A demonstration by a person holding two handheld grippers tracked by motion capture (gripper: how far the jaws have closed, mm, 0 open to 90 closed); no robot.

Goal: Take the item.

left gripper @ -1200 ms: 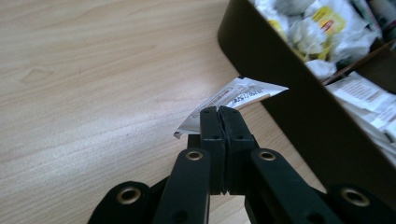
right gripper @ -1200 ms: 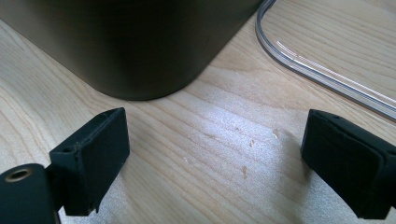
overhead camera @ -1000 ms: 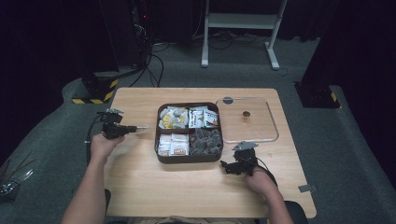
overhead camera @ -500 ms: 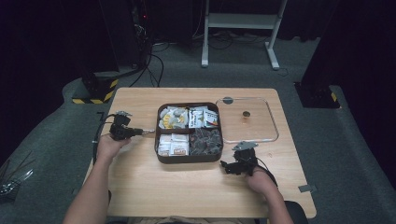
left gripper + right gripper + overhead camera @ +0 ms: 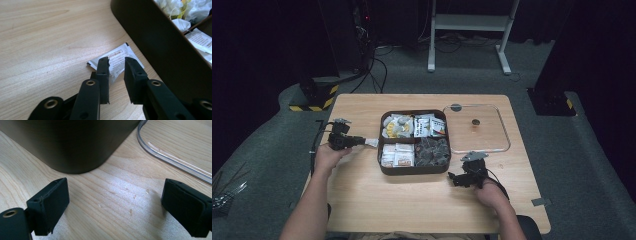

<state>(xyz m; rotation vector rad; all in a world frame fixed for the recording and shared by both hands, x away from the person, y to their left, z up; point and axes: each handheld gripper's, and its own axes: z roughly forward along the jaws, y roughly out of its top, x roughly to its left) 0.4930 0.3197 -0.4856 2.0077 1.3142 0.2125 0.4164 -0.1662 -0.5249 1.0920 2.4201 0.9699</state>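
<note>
While the left gripper (image 5: 362,142) reached toward the tray (image 5: 382,150), its jaws had just parted, loose around the packet (image 5: 117,58) lying flat beside that tray; thin, limp, best pinched by an edge. The right gripper (image 5: 115,207) gaped empty.

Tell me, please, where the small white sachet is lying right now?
In the high view the white sachet lies flat on the wooden table, just left of the brown compartment tray, at the tips of the left hand-held gripper.
</note>
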